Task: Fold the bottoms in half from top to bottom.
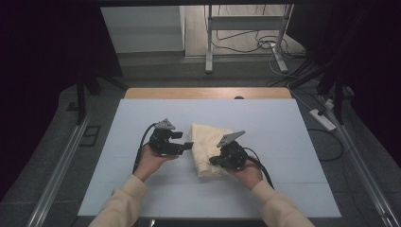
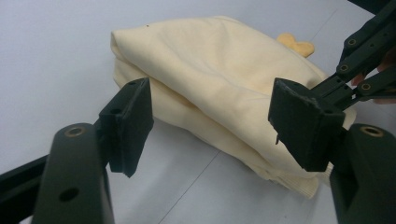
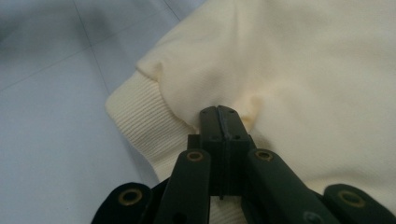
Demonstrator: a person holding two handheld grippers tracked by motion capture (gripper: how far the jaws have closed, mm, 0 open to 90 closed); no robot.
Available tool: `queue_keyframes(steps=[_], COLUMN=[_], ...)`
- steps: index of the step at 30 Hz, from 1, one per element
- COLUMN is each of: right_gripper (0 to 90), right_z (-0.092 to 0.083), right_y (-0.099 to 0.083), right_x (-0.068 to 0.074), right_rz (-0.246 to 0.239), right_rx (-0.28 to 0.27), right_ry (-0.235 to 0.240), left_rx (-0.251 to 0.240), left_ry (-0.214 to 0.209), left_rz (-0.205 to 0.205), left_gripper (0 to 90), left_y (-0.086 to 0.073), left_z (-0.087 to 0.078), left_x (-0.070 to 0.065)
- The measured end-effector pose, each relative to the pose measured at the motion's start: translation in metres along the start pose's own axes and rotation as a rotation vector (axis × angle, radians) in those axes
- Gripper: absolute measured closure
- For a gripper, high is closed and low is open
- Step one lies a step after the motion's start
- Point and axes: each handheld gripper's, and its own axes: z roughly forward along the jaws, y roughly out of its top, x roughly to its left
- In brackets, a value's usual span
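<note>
We see a rectangular table [image 1: 142,92] with a light wooden top, its bare wood showing as a strip along the far edge. Most of it is covered by a pale blue-grey sheet surface [image 1: 265,123] marked with faint seam lines that divide it into panels. Directly on that surface, near the middle and slightly towards the near side, lies a folded cream-yellow fabric garment [image 1: 206,142] with a ribbed cuff or hem [image 3: 140,121] at one edge. In the left gripper view its folded layers rest flat on the sheet, and a small orange-yellow patch [image 2: 295,44] shows at its far edge.
</note>
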Motion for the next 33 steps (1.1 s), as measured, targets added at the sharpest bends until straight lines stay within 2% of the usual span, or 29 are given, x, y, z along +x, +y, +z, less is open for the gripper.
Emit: queue_keyframes(steps=[4,7,13,18,23,29,33], right_gripper=[89.3,89.3,89.0,88.9,88.9,88.8,85.3], right_z=[0.002,0.002,-0.002,-0.02,-0.038,-0.054,-0.059], right_y=[-0.002,-0.002,-0.002,0.001,-0.002,-0.015,-0.025], right_x=[0.001,0.003,0.0,0.001,-0.001,-0.01,-0.015], right_rz=[0.012,0.003,0.008,-0.002,0.008,0.042,0.062], right_rx=[-0.011,-0.009,-0.038,-0.106,-0.144,-0.158,-0.153], right_ry=[-0.013,-0.029,-0.01,-0.03,-0.049,-0.076,-0.088], left_rx=[0.005,0.005,0.006,-0.003,0.001,-0.009,-0.006], left_ry=[0.0,-0.002,-0.003,-0.007,0.0,0.005,0.008], left_rz=[0.005,0.007,0.008,0.0,0.021,0.02,0.02], left_gripper=[29.9,29.5,29.0,28.6,28.0,27.7,27.4], left_y=[0.0,0.0,0.0,-0.001,-0.002,-0.007,-0.016], left_z=[0.001,0.001,0.0,-0.002,-0.005,-0.013,-0.02], left_x=[-0.001,-0.001,-0.001,-0.001,-0.006,-0.009,-0.012])
